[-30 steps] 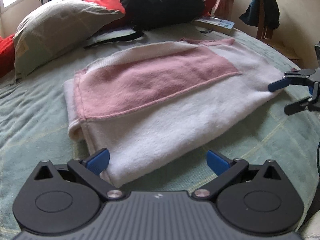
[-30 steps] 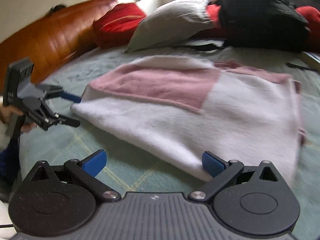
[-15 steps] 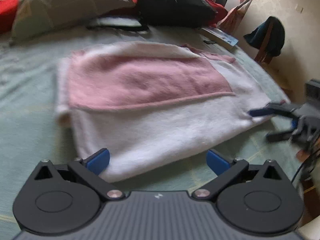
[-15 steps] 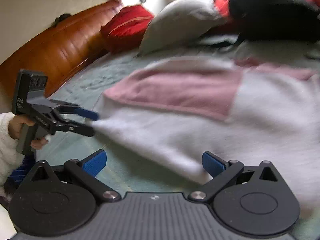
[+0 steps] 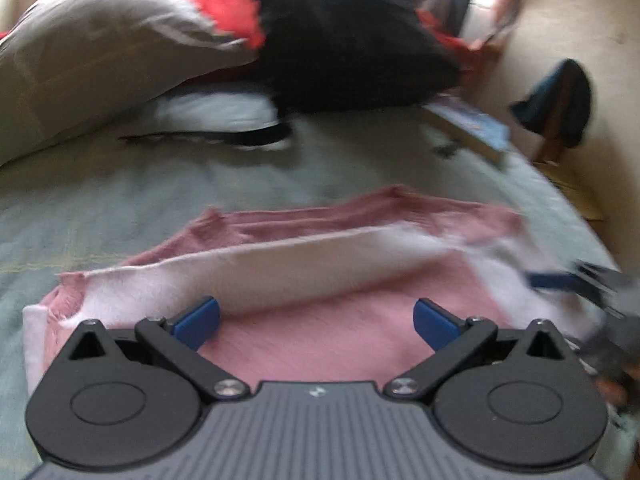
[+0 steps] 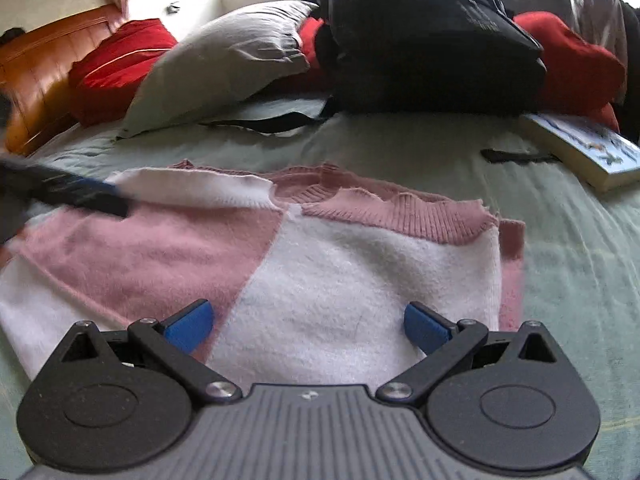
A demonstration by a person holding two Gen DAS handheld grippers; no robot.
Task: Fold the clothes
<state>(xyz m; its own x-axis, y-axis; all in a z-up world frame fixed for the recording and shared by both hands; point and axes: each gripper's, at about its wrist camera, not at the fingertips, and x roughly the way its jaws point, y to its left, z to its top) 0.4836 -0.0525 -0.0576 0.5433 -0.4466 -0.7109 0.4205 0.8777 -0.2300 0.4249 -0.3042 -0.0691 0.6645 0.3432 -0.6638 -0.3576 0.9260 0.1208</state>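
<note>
Knit: pink-and-white sweater [image 6: 344, 280] lying mid-bed, soft, limp; likely best pinched at hem corners.
Fingers: both grippers [image 5: 316, 322] [image 6: 306, 324] spread, holding nothing.

A pale green bed [image 6: 420, 152] is seen, and the other things are placed by it. At its far end a grey pillow [image 6: 224, 60] is propped, with a red cushion [image 6: 116, 60] to its left against a brown headboard [image 6: 28, 80]. A black backpack [image 6: 420, 36] is set beside the pillow. A book [image 6: 584, 148] is laid near the bed's right edge. Beyond that edge a dark garment [image 5: 560, 104], blurred, is perhaps hung over a chair.
</note>
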